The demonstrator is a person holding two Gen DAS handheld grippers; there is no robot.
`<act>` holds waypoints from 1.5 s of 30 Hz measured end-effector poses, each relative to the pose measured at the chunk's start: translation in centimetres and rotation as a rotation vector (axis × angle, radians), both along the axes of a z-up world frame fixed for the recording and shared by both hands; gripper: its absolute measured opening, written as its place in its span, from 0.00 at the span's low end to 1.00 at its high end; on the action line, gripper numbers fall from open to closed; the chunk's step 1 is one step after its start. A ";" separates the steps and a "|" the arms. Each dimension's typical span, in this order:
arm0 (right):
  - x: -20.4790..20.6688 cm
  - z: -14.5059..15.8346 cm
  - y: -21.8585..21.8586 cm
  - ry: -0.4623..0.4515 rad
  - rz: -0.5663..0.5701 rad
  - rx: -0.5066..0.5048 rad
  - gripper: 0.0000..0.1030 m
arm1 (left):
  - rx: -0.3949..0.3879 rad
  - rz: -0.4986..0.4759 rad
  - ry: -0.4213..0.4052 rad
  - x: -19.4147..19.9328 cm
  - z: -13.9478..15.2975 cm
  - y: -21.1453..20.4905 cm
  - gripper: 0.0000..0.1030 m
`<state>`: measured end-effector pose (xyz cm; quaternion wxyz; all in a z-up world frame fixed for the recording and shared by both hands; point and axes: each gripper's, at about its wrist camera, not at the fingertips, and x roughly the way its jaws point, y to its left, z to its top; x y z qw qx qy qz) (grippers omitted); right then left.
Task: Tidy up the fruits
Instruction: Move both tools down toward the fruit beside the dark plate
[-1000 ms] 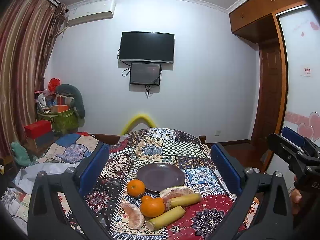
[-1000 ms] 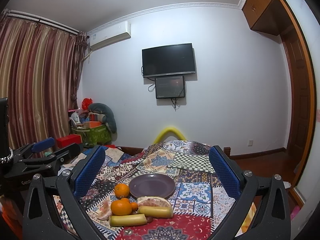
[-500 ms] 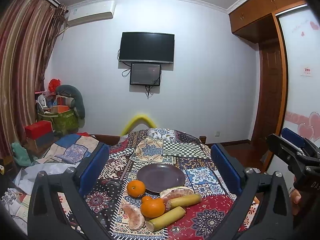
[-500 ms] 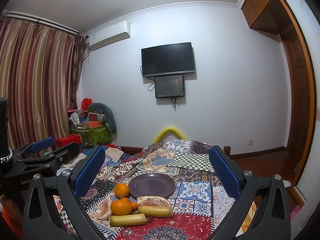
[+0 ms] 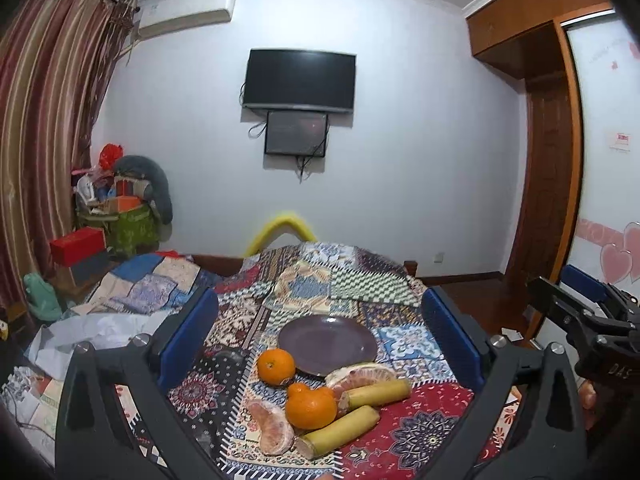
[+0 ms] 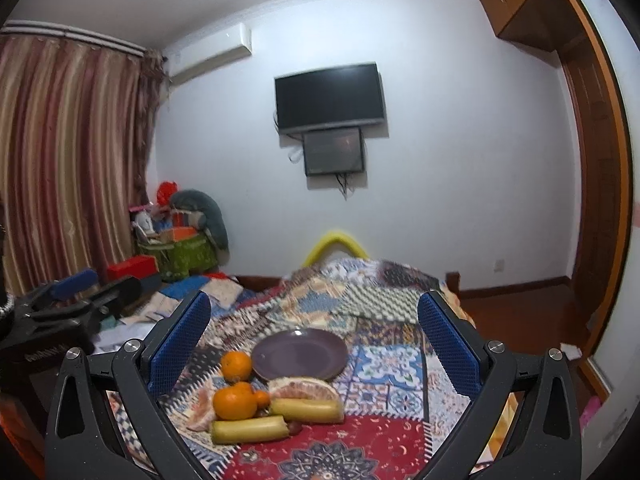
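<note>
Left wrist view — fruits orange and yellow, purple plate bare, both grippers' fingers spread wide, holding nothing.

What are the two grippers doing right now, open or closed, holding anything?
Left gripper: open, holding nothing, above the fruit.
Right gripper: open, holding nothing, also short of the fruit.
</note>
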<state>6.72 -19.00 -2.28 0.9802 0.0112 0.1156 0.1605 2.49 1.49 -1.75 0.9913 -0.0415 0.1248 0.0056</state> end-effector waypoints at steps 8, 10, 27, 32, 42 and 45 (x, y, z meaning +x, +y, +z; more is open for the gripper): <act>2.9 -3.3 0.4 0.119 0.022 -0.052 1.00 | -0.008 0.038 0.115 3.0 -3.0 2.2 1.00; 3.8 -4.2 0.6 0.155 0.031 -0.065 0.99 | -0.014 0.038 0.150 3.8 -4.1 3.0 1.00; 8.5 -10.5 1.9 0.411 0.123 -0.137 0.66 | -0.056 -0.013 0.423 10.0 -12.3 3.8 0.77; 9.7 -12.1 2.2 0.472 0.139 -0.152 0.66 | -0.052 -0.047 0.496 11.8 -14.5 2.6 0.77; 11.3 -13.8 1.7 0.554 0.128 -0.150 0.66 | -0.072 -0.082 0.619 14.4 -17.7 1.2 0.77; 11.5 -14.0 1.7 0.567 0.135 -0.150 0.68 | -0.064 -0.084 0.645 14.8 -18.5 0.9 0.77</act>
